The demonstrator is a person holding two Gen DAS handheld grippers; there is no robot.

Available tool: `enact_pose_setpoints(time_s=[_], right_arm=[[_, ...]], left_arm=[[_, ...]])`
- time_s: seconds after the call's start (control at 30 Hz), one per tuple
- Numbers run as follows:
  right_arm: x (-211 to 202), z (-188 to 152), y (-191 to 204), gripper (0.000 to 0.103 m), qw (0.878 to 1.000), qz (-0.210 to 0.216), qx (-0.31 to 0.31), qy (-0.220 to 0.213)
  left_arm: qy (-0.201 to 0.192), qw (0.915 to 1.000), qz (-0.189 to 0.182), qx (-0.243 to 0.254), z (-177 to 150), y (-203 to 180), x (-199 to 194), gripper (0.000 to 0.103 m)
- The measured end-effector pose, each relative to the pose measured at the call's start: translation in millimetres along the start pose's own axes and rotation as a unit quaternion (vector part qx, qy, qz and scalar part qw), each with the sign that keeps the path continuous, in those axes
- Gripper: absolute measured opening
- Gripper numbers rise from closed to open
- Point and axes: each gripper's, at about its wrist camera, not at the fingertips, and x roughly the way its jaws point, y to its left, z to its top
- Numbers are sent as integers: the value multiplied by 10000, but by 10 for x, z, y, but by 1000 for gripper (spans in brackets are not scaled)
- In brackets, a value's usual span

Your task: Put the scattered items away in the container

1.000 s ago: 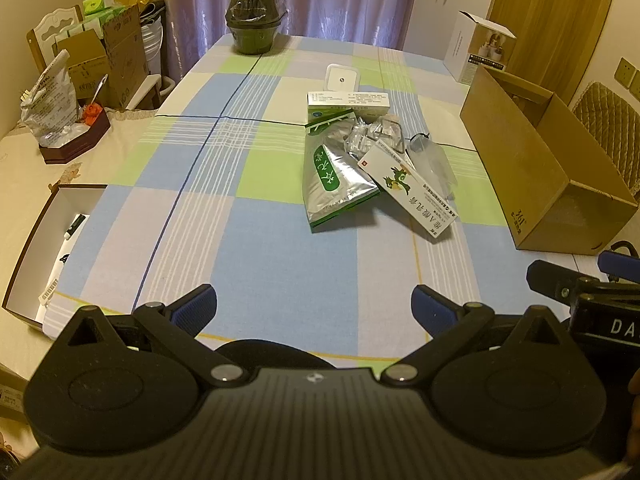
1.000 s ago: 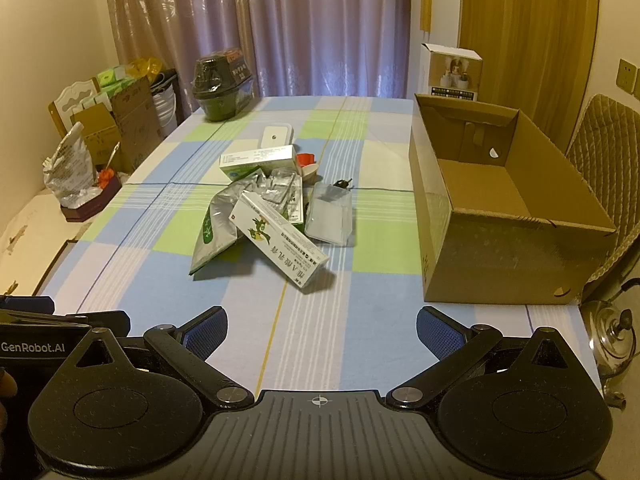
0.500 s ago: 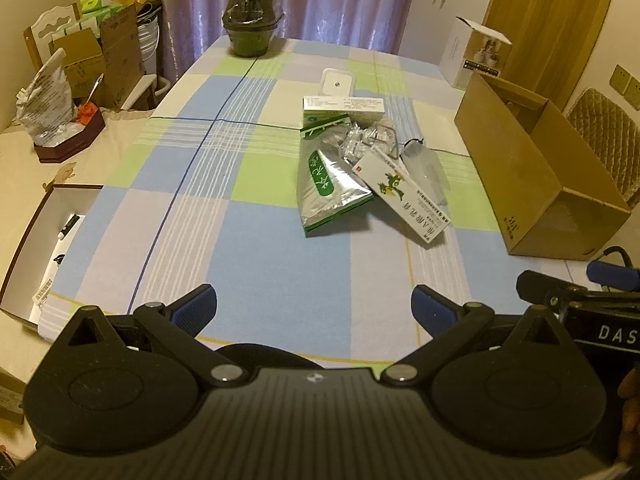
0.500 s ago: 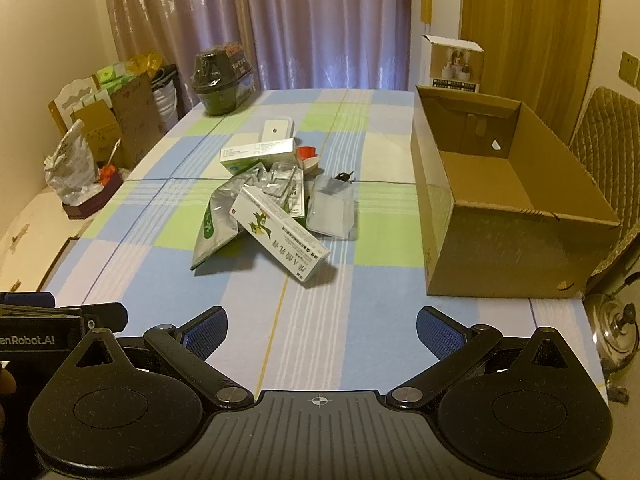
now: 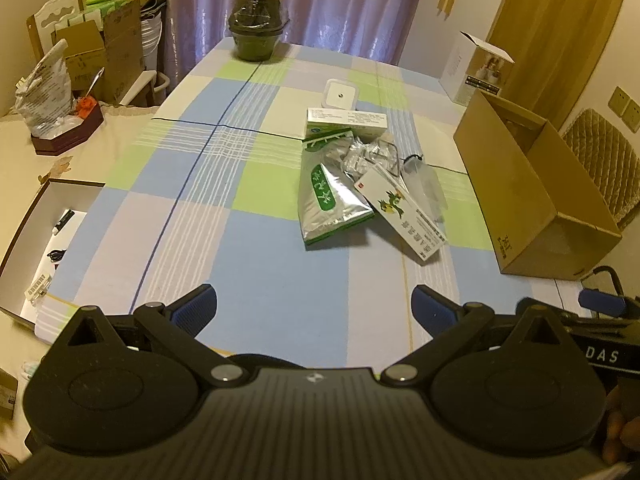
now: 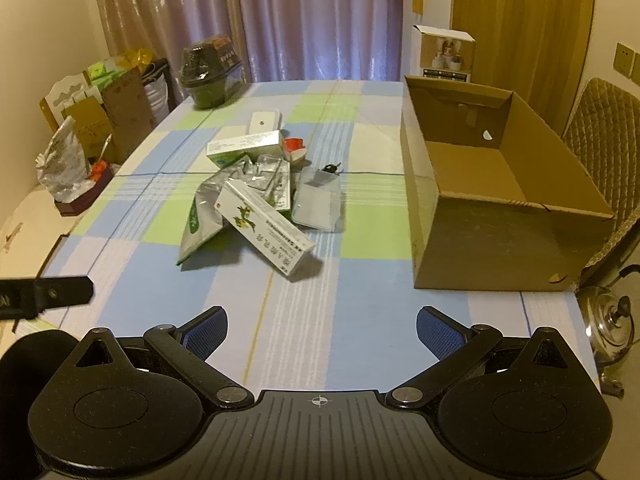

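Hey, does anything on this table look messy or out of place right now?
Yes. A heap of packets sits mid-table beside the empty cardboard box: a long white carton lies tilted across a silver pouch, with blister packs and a clear bag jumbled behind. Nothing looks spilled or torn.

The left gripper [image 5: 314, 304] is held level, its two blue-padded fingers [image 5: 196, 307] spread wide with nothing between them. The right gripper [image 6: 322, 328] is held the same way, fingers [image 6: 438, 330] parted wide and empty. Both are carried side by side: the right gripper's blue tip is seen at the right edge of the left wrist view, and the left gripper's black body at the left edge of the right wrist view. Fingertips of the person's hand [image 5: 618, 436] are glimpsed low at the right edge of the left wrist view.
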Motion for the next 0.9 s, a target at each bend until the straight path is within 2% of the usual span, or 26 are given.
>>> enact_pose_setpoints(time_s=[0.23, 0.47, 0.53, 0.7, 0.9], right_arm=[[8, 53, -15, 103, 9993, -137, -335, 21], [283, 209, 175, 103, 9921, 199, -1238, -71], [395, 225, 270, 103, 9857, 288, -1658, -72], [693, 253, 471, 103, 9646, 275, -2620, -134], [1118, 281, 622, 103, 9428, 262, -3324, -70]], left_arm=[[-124, 9995, -101, 258, 161, 73, 30, 102], [-154, 9952, -314, 915, 384, 116, 228, 102], [-88, 9939, -425, 1010, 442, 154, 324, 102], [71, 9882, -388, 1479, 567, 187, 578, 102], [213, 9846, -409, 1686, 665, 227, 901, 102]])
